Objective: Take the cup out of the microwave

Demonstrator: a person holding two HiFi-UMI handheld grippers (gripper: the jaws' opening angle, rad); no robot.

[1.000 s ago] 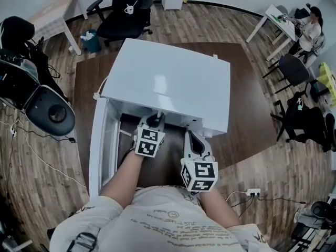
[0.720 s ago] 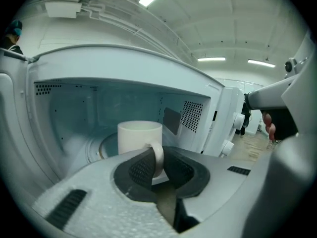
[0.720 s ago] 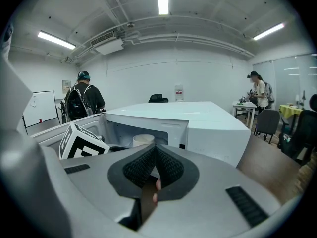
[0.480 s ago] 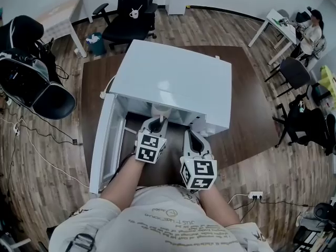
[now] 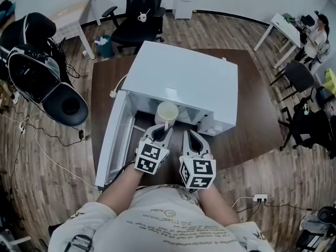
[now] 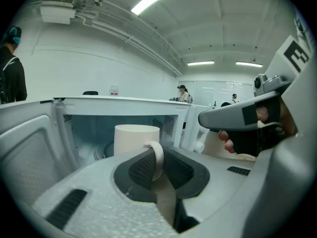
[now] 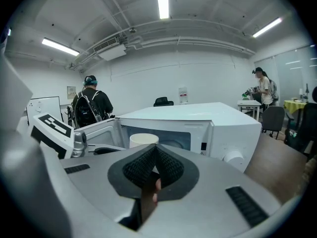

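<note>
A cream cup [image 5: 167, 112] hangs just in front of the mouth of the white microwave [image 5: 184, 83], over the dark brown table [image 5: 252, 114]. My left gripper [image 5: 165, 129] is shut on the cup's handle. In the left gripper view the handle [image 6: 158, 156] sits pinched between the dark pads, with the cup body [image 6: 134, 139] upright beyond them. The microwave door [image 5: 116, 140] stands open to the left. My right gripper [image 5: 188, 134] is beside the left one, shut with nothing in it. In the right gripper view its pads [image 7: 154, 153] meet, and the cup [image 7: 143, 139] shows at the oven's mouth.
A black office chair [image 5: 139, 14] stands behind the table. Black bags and a seat [image 5: 47, 83] lie at the left. A power strip [image 5: 260, 197] lies on the floor at the right. A person with a backpack [image 7: 91, 108] stands beyond the open door.
My left gripper has drawn back and up with the cup, which has come out of the oven cavity into plain sight. My right gripper has shifted back a little.
</note>
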